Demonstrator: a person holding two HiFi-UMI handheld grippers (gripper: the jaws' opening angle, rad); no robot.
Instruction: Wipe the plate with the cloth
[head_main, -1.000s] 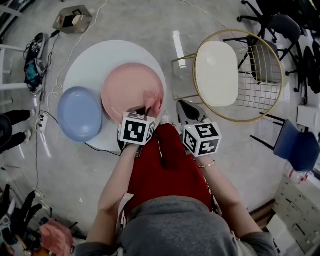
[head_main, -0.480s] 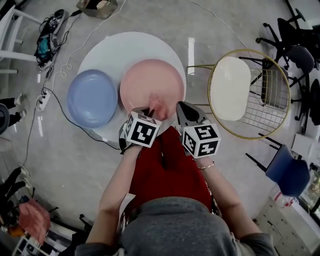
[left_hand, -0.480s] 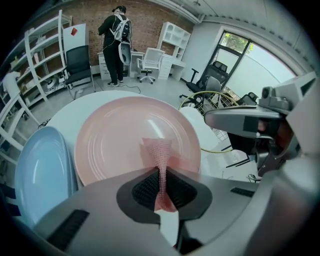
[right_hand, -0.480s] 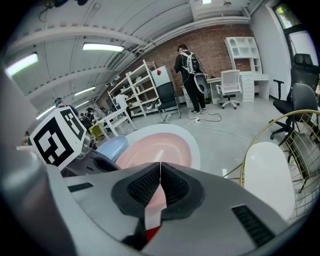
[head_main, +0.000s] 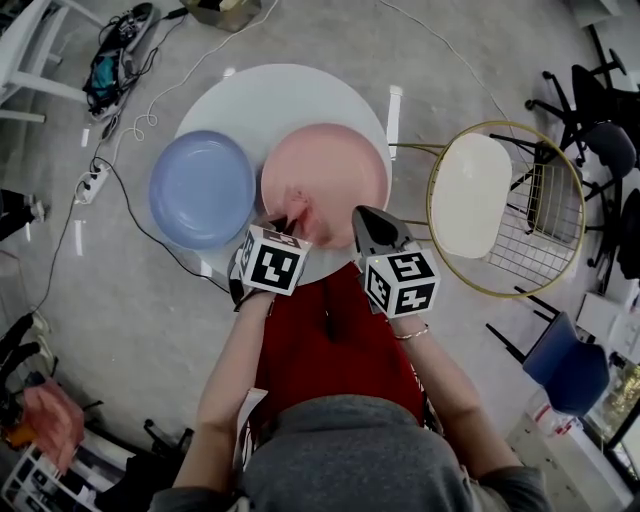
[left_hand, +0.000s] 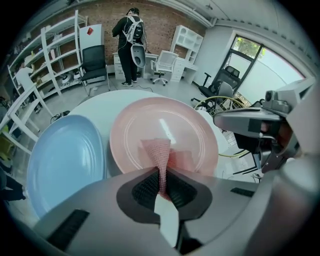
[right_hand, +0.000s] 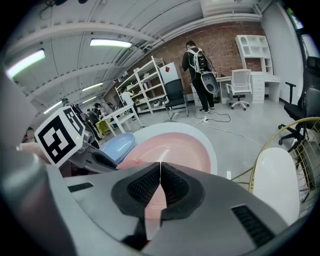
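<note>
Nearest are two tools. The left tool (left_hand: 161, 176) is clamped on the one pink cloth (left_hand: 159, 150), which spreads from its tips onto the near part of the pink plate (head_main: 330, 170). The right tool (right_hand: 160, 172) has its tips pressed together with nothing between them, and it hangs over the near right edge of the round white table (head_main: 270, 95), just beside the pink plate's rim. Two plates lie on the table side by side. The pink one reaches the right edge, and the blue plate (head_main: 200, 188) to its left overhangs the left edge. The far part of the table is bare. One gold wire chair (head_main: 470, 195) stands to the right, and cables (head_main: 130, 130) trail on the floor at far left.
</note>
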